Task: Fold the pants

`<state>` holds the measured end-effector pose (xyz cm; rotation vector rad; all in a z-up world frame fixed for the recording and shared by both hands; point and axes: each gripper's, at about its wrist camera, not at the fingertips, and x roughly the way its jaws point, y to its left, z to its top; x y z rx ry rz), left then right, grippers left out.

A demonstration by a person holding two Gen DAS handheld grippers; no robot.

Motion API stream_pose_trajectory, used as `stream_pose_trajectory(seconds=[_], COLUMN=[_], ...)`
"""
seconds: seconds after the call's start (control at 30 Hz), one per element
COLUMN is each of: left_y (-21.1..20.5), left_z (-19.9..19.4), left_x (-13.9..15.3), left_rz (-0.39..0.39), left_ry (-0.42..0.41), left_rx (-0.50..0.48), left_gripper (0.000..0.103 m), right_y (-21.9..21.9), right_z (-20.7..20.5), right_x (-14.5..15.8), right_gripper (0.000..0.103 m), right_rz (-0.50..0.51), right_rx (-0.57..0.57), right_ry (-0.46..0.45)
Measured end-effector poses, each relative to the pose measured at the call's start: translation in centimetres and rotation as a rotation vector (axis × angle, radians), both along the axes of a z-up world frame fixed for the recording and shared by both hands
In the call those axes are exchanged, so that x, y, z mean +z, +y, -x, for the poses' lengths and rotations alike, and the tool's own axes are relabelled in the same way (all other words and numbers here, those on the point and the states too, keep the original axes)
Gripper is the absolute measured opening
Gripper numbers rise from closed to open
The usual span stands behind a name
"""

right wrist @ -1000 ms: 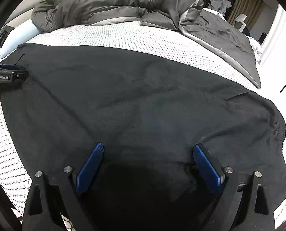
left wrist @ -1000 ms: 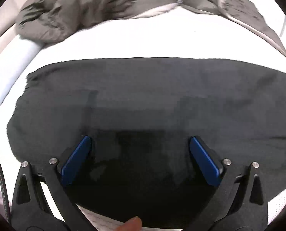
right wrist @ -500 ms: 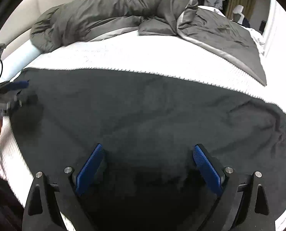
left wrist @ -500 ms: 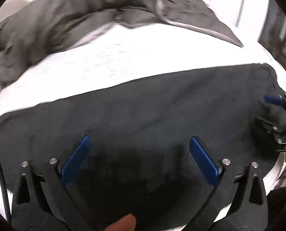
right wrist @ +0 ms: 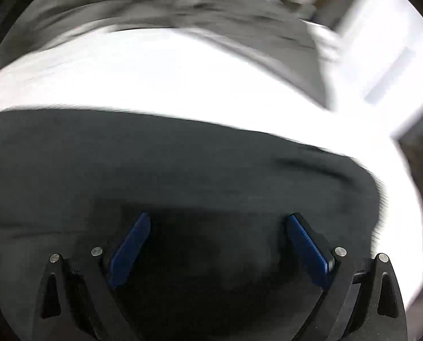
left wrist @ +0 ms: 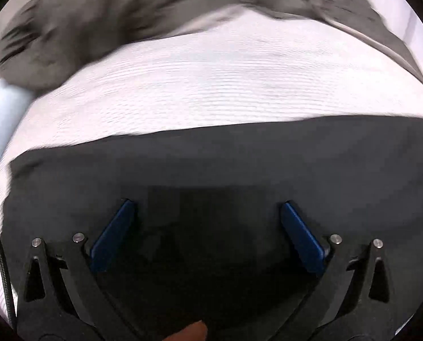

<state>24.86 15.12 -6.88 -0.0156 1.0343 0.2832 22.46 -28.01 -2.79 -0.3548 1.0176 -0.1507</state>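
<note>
Black pants [left wrist: 211, 159] lie spread flat across a white textured bedspread [left wrist: 197, 85]. In the left wrist view my left gripper [left wrist: 207, 207] hovers over the near part of the cloth, its blue pads wide apart and nothing between them. In the right wrist view the pants [right wrist: 183, 159] fill the lower half, with a wrinkled end toward the right. My right gripper [right wrist: 218, 221] stands open above the cloth, holding nothing. Both views are motion-blurred. A fingertip [left wrist: 193, 332] shows at the bottom edge of the left wrist view.
A rumpled grey duvet [left wrist: 112, 14] is heaped along the far side of the bed, and shows as a grey duvet [right wrist: 183, 8] in the right view too. A pale blue pillow [left wrist: 1, 119] lies at the far left. The bed's right edge [right wrist: 410, 227] drops off beyond the pants.
Both cameras have swung and are blurred. The left view turned back leftward, so the right gripper has left it. The right view turned rightward, so the left gripper has left it. Both stay open.
</note>
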Motion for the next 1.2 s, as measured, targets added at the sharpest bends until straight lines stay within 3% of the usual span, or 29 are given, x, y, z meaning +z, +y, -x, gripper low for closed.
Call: stream_pose_trajectory(seconds=[0.07,0.13,0.23,0.33,0.43,0.57,0.67,0.73,0.83,0.93,1.07,1.13,1.2], left_y=[2.3,2.9,2.2,-0.6,-5.6,-9.9,-8.9,-6.7,-2.6,2.5,8.9,9.7,8.6], left_z=[0.7,1.2,1.5,0.9,-1.4,-4.6,-5.7,-6.0,-5.4,-4.5,-1.9,-0.9,0.1], left_x=[0.0,0.4,1.5,2.9,3.0,1.2,-0.4,-0.4,-0.1,0.1,0.9,1.3,1.9], left_rz=[0.084,0.071,0.096,0.122,0.092,0.041,0.063,0.065,0.022,-0.033,-0.014,-0.048,-0.027], left_ry=[-0.025,-0.026,-0.06,-0.097,-0.076,0.009,0.038,0.03,0.016,0.016,-0.023,-0.031,-0.038], left_rx=[0.009,0.032,0.035,-0.041,-0.139,-0.206,-0.189,-0.142,-0.083,0.037,0.208,0.255,0.223], left_gripper=[0.103,0.103,0.102,0.102,0.102,0.103,0.103,0.103,0.103,0.103,0.103,0.102,0.102], right_y=[-3.5,-4.9,-3.4,0.7,6.7,14.1,16.1,15.0,11.2,6.9,3.3,1.6,1.2], right_z=[-0.3,-0.2,0.1,0.3,-0.8,-2.9,-4.6,-4.8,-5.7,-6.2,-6.1,-5.2,-3.8], right_x=[0.0,0.2,1.6,3.4,3.5,0.6,-1.9,-2.1,-1.6,-1.4,-0.5,0.2,1.4], right_gripper=[0.097,0.097,0.097,0.097,0.097,0.097,0.097,0.097,0.098,0.098,0.098,0.098,0.098], right_rz=[-0.036,-0.132,-0.115,-0.176,-0.232,-0.206,-0.168,-0.147,-0.017,-0.028,0.044,0.005,-0.055], right_rx=[-0.098,-0.113,-0.083,0.007,0.146,0.278,0.283,0.253,0.123,0.024,-0.058,-0.079,-0.077], right_ry=[-0.013,-0.011,-0.03,-0.063,-0.044,0.032,0.092,0.082,0.033,0.024,-0.013,-0.018,-0.028])
